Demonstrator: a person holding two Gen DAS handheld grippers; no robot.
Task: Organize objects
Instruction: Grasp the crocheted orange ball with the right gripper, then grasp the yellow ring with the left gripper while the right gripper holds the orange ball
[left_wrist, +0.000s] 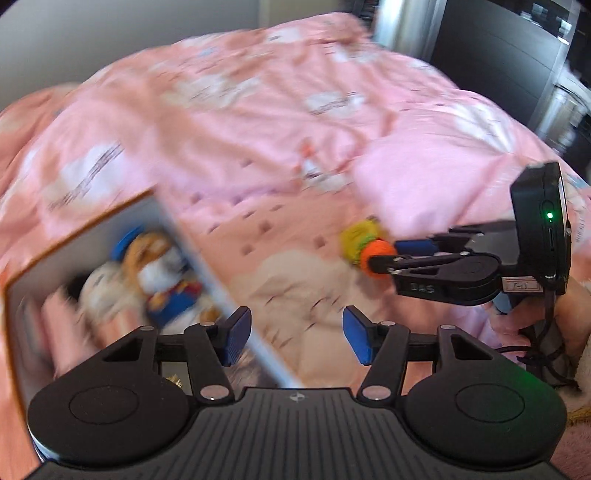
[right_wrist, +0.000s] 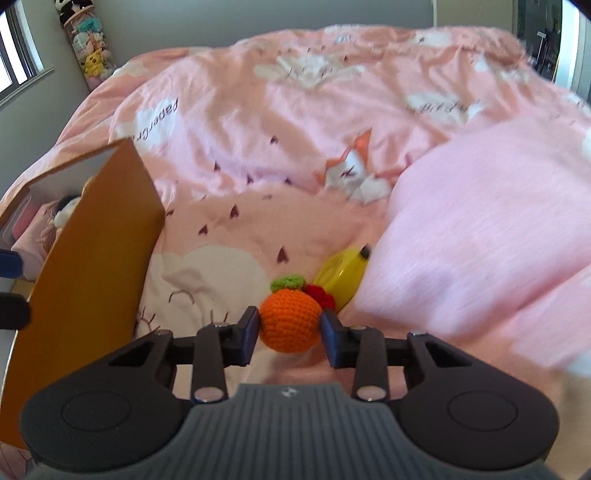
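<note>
Crochet orange (right_wrist: 289, 320) pinched in right claw (right_wrist: 290, 332) — left claw (left_wrist: 293, 338) agape, empty

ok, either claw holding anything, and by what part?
Right claw pinches the crocheted orange across its round middle. Left claw is open, holding nothing.

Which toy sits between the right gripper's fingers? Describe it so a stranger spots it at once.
On the pink bedspread, right of the orange-sided box, toys lie against a pink pillow. The crocheted orange ball sits between the right gripper pads: round, knitted, green-leafed, unlike the smooth yellow banana behind it.
</note>
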